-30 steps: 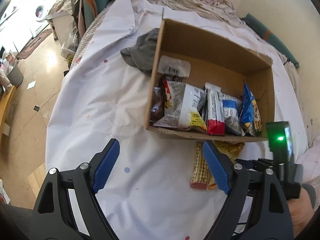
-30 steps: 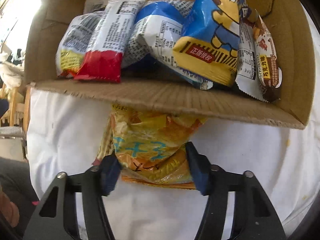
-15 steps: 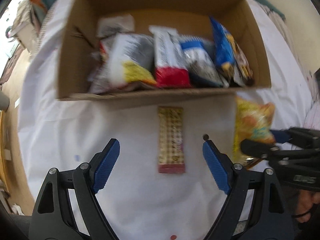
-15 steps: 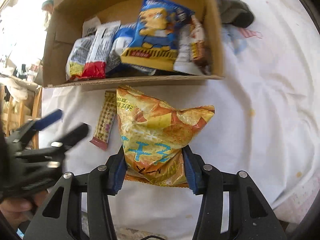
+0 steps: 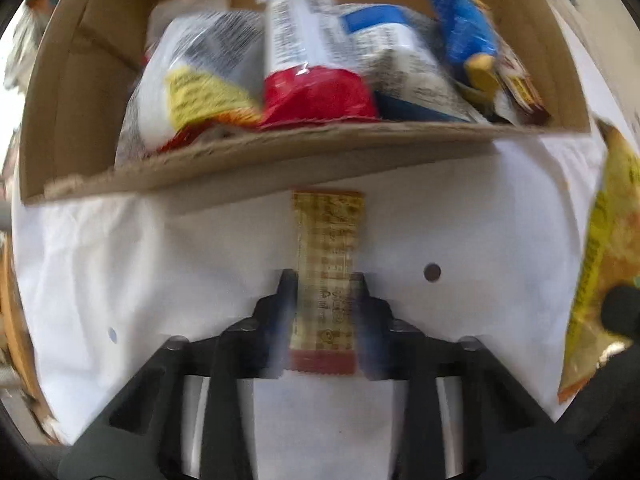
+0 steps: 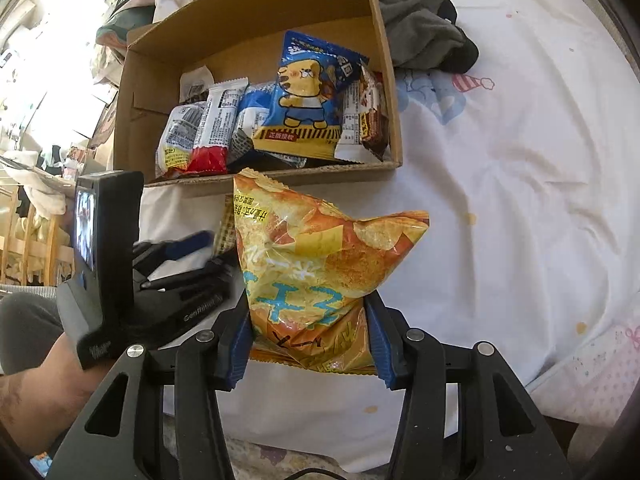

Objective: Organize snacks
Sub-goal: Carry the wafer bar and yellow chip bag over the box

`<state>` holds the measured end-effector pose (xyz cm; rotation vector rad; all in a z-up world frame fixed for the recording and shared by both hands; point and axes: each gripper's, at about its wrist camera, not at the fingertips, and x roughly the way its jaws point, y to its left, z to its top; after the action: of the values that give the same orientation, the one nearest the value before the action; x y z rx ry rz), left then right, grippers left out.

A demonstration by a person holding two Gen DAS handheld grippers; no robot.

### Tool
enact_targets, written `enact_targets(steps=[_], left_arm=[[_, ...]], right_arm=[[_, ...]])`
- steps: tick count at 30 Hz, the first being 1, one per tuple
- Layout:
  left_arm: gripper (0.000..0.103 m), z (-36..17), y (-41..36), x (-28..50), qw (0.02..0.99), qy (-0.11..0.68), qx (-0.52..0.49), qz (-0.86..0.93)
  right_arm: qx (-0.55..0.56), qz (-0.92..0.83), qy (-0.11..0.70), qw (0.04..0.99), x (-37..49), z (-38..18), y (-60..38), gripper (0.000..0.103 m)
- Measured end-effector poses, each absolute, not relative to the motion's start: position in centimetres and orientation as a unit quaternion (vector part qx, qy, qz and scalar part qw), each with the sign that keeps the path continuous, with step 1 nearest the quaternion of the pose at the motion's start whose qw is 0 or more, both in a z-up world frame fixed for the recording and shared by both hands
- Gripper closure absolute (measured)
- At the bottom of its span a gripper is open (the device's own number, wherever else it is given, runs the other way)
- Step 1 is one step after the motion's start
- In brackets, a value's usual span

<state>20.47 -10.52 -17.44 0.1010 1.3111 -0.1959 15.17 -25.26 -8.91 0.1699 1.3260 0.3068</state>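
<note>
A cardboard box holds several snack packs standing in a row; it also shows in the right wrist view. My left gripper is shut on a tan wafer bar that lies on the white sheet just in front of the box. My right gripper is shut on the lower end of a yellow-orange chip bag and holds it raised in front of the box. The chip bag also shows at the right edge of the left wrist view. The left gripper shows left of the bag.
A white printed bed sheet covers the surface. A dark grey cloth lies behind the box on the right. Wooden chairs and clutter stand beyond the sheet's left edge.
My left gripper moved forward and closed on the wafer bar. My right gripper lifted the chip bag higher and back from the box.
</note>
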Motion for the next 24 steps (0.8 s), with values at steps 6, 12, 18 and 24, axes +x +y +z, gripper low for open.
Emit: enact_targets(steps=[6,12,18,24], left_arm=[[0.081,-15.5,-9.1,19.4,0.795,0.601,0.014,-0.079],[0.081,-14.4,-7.5,18.6,0.799,0.597,-0.003,-0.066],[0.081,-13.1,-5.0,17.6,0.806,0.59,-0.009,-0.037],[0.081,-12.0,-2.1,16.8,0.81,0.585,-0.034,-0.009]], right_arm=[[0.064,0.149,0.615,0.771,14.7,-9.1,-24.5,0.051],[0.063,0.156,0.622,0.764,15.3,-10.3,-24.0,0.051],[0.065,0.18,0.624,0.758,15.6,-10.2,-23.0,0.051],[0.074,0.237,0.605,0.757,14.9,-8.6,-20.8,0.051]])
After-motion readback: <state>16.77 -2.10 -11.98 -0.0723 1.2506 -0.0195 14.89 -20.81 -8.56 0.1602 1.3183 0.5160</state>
